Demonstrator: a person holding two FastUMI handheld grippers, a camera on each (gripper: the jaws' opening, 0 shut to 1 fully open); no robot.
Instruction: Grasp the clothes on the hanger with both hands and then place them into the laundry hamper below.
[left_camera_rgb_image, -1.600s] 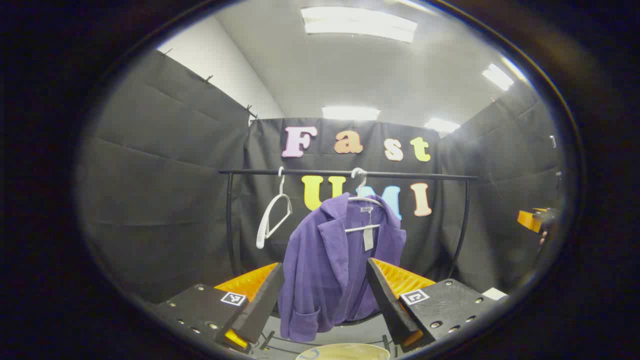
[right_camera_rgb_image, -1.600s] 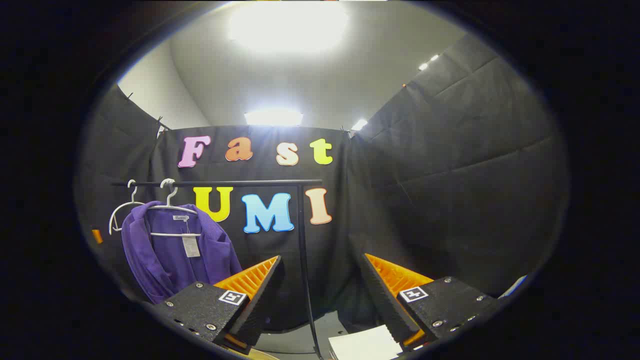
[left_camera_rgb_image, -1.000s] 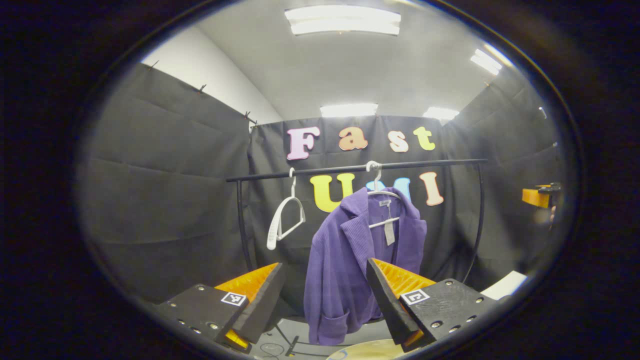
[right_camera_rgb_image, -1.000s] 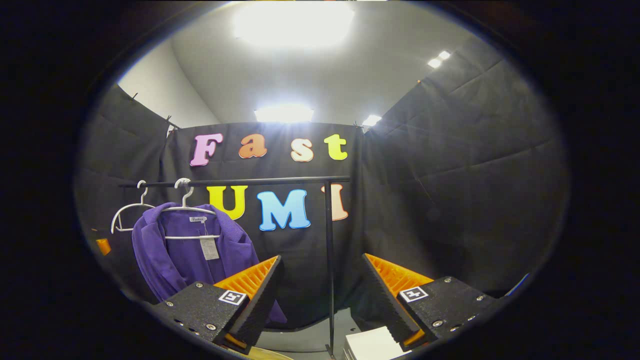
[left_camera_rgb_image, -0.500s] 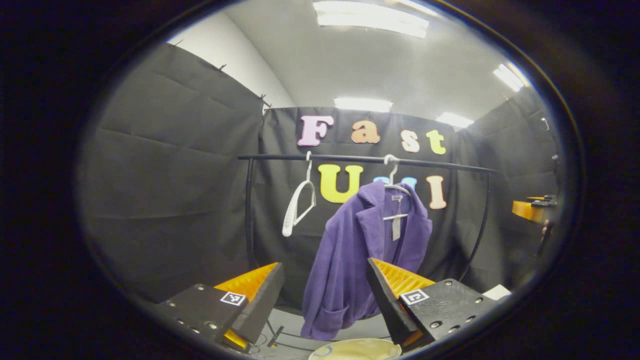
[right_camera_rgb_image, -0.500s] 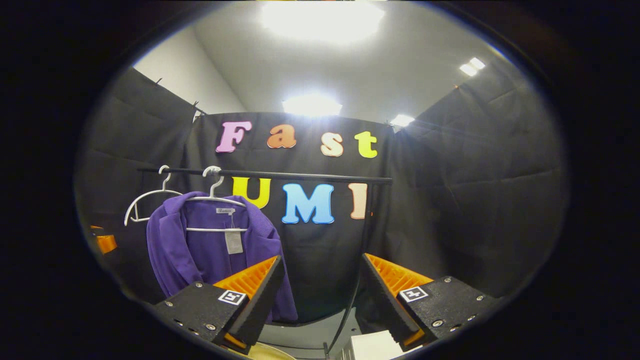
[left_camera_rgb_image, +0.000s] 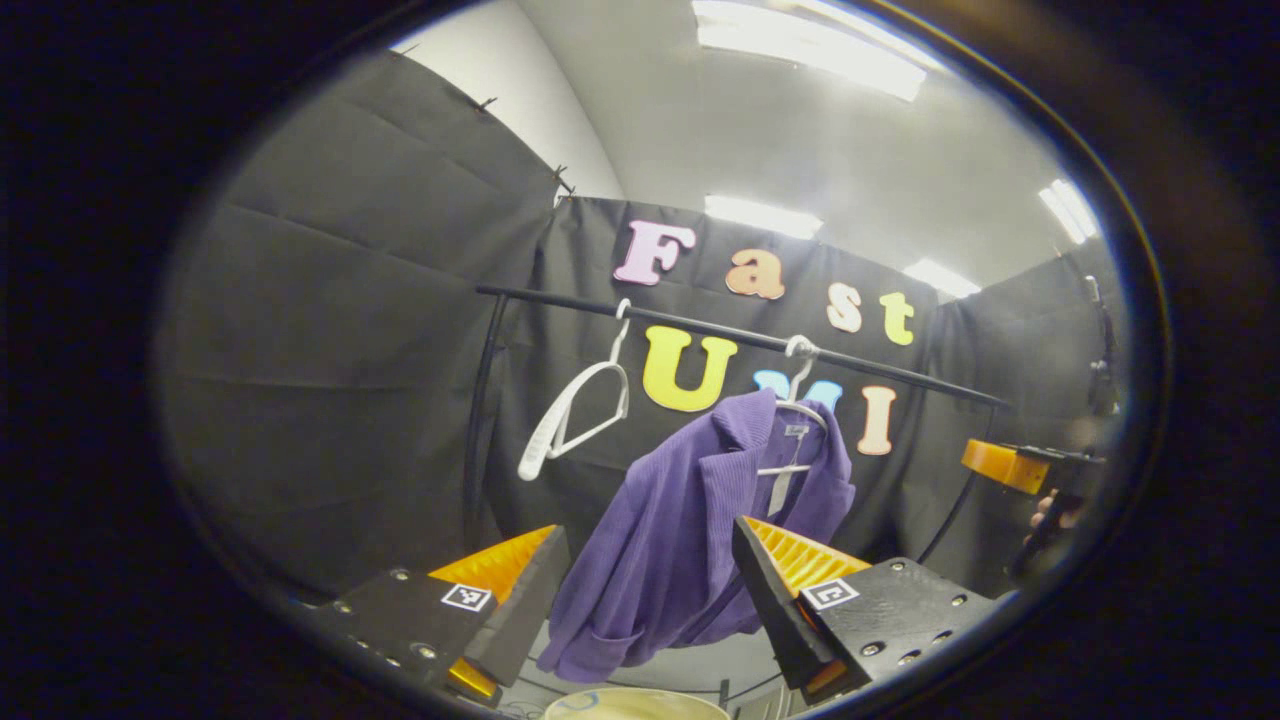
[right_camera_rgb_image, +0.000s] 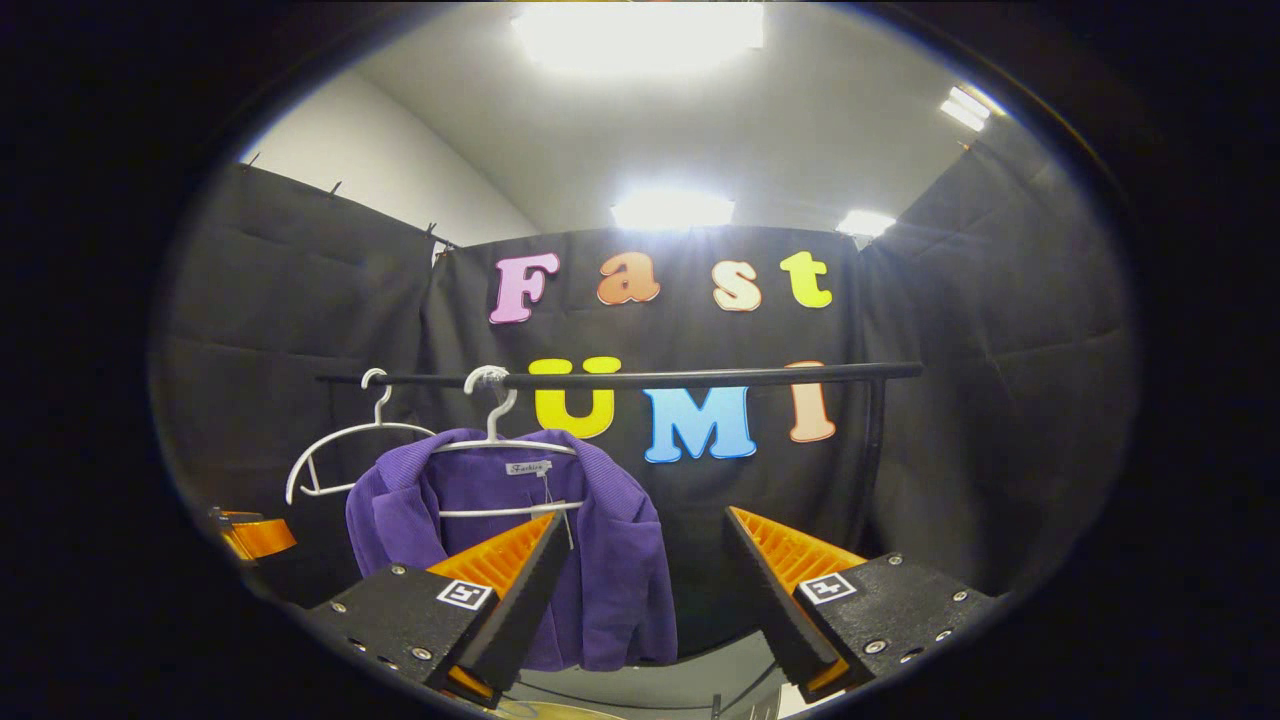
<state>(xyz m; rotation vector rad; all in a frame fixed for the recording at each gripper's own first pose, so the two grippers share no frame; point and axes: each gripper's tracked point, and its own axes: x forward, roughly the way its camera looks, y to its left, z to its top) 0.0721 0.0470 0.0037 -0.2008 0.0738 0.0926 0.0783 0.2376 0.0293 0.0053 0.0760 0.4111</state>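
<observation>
Left gripper view: I see my left gripper (left_camera_rgb_image: 645, 585) low in front, its two fingers spread wide with nothing between them; past the gap hangs the purple jacket (left_camera_rgb_image: 690, 540) on a white hanger (left_camera_rgb_image: 795, 400), hooked on the black rail (left_camera_rgb_image: 720, 330); the rail runs tilted in this view, high on the left, lower on the right; jacket open at the front, a pale tag dangling inside the collar; a pocket shows near its lower hem; a second white hanger (left_camera_rgb_image: 575, 415), bare, hangs left of the jacket on the same rail, apart from it; the pale rim of the laundry hamper (left_camera_rgb_image: 635, 703) peeks at the bottom edge, below the jacket; far right I see the right gripper (left_camera_rgb_image: 1010, 467) with a hand (left_camera_rgb_image: 1050, 510) behind it, well apart from the jacket.

Right gripper view: my right gripper (right_camera_rgb_image: 640, 590) is also spread wide, holding nothing; the purple jacket (right_camera_rgb_image: 600, 560) hangs at left, partly behind the gripper's left finger (right_camera_rgb_image: 500, 590), not touched as far as I can tell; its white hanger (right_camera_rgb_image: 500, 440) is hooked on the black rail (right_camera_rgb_image: 700, 377), level here; the bare hanger (right_camera_rgb_image: 345, 450) is further left; the left gripper (right_camera_rgb_image: 250, 535) shows at the far left edge, its jaw state unreadable from here.
</observation>
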